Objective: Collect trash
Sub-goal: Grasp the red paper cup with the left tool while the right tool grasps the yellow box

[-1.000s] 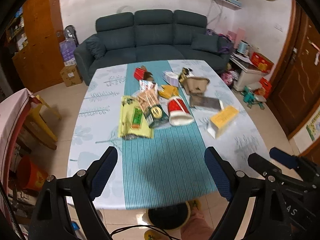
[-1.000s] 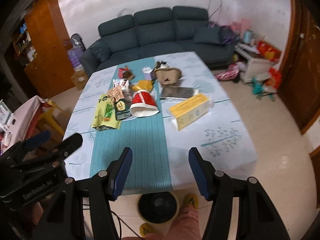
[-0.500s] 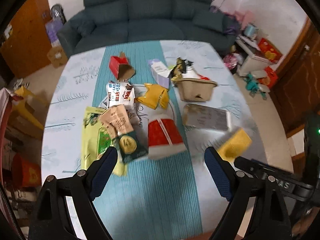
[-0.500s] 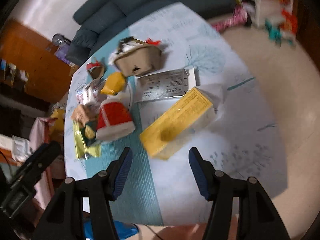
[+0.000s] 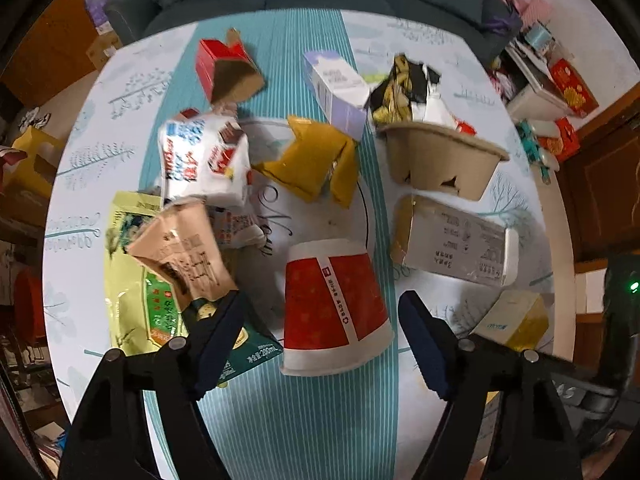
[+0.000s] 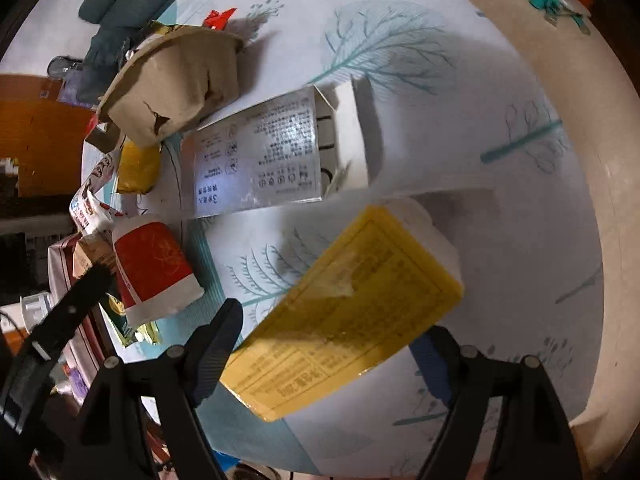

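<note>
The left tool (image 5: 320, 340), closing but not gripping, straddles the red paper cup (image 5: 332, 304) at lower centre; the right tool (image 6: 332, 344), widening, straddles the yellow box (image 6: 344, 320).

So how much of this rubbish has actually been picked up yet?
None that shows. The left hand-held gripper straddles the red paper cup and the right hand-held gripper the yellow box, jaws open, neither gripped. The brown bowl, cartons and wrappers remain on the table.

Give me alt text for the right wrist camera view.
The open right gripper hangs over a yellow box lying between its fingers on a tree-print table. Beyond lie a silver carton, a red paper cup and a brown pulp bowl.
</note>
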The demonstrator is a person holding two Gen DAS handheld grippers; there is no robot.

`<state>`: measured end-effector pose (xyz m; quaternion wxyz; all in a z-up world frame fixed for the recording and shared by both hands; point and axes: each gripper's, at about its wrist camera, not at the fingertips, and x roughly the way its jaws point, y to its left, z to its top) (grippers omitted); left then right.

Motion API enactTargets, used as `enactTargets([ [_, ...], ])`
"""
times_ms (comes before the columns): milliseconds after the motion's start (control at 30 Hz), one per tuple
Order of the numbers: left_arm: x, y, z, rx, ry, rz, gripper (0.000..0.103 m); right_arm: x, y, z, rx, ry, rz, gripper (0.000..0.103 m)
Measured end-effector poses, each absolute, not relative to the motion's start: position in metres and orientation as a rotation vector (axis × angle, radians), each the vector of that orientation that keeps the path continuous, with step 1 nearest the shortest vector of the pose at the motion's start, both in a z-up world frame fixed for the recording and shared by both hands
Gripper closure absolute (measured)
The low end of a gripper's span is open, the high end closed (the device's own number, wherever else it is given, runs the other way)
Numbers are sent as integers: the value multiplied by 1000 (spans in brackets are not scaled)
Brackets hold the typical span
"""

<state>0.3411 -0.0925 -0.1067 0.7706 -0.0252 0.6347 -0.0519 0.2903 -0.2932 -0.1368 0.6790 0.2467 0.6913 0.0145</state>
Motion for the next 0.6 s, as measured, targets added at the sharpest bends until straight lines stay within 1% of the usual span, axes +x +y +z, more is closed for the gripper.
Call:
enactTargets([
  [133,344,-95,-120,-46,1417,-105,26,298,-296,-136,553,1560,66,34],
  [200,346,-99,-129,-43,1443,-106,26,298,-296,-136,549,1564,84,37],
  [267,347,-104,-137,-31,1464,-106,26,299,-296,-135,544,1561,98,43],
  [333,347,-112,-140,-3,1466,-113,26,297,-299,-137,542,1557,113,46],
  [400,347,-119,-148,6,1493,-119,26,298,-300,-138,546,1554,125,47],
  [433,347,-120,-151,4,1503,-117,29,298,-299,-138,545,1552,131,47],
  [533,345,-125,-162,-1,1541,-103,31,299,-303,-137,544,1543,139,48],
  [600,342,-127,-169,-3,1559,-84,38,298,-304,-138,544,1535,146,48],
])
